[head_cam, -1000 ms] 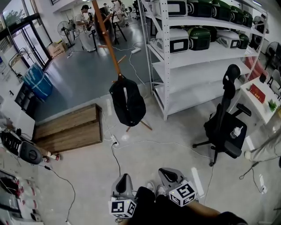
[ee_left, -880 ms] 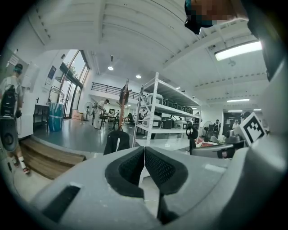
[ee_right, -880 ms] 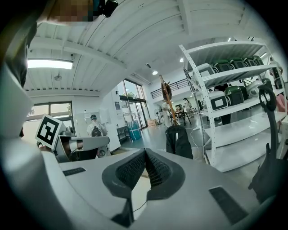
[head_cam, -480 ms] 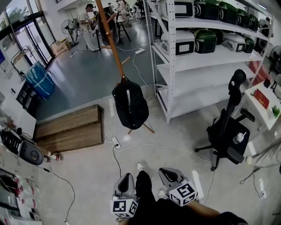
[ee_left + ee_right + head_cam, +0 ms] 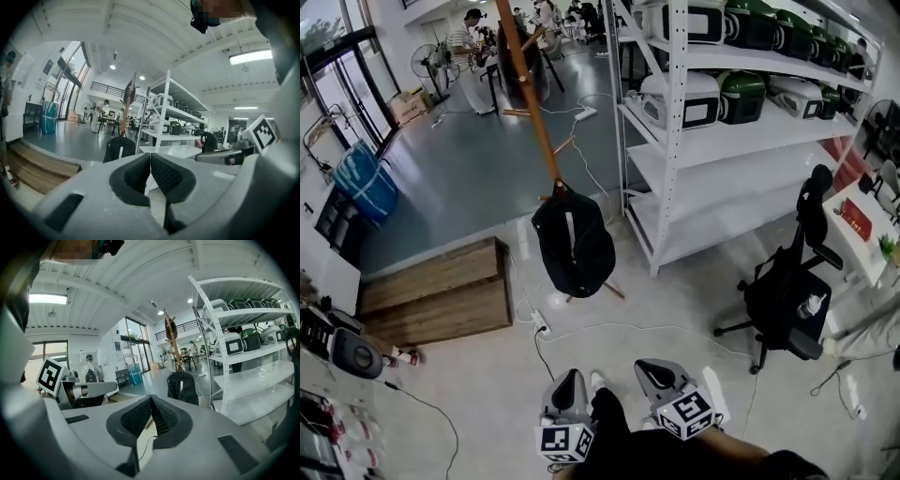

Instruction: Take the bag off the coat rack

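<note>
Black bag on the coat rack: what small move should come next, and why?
Probably a step closer to the coat rack. The black bag hangs low on its pole, well across the floor from both grippers. The left gripper and right gripper are shut and empty, down by the person's legs, so neither looks able to reach the bag yet.

There are 1 bag (image 5: 574, 246), 1 coat rack (image 5: 528, 89), 2 grippers (image 5: 567, 378) (image 5: 653, 367), 1 office chair (image 5: 789, 292), 1 wooden platform (image 5: 436, 292).
</note>
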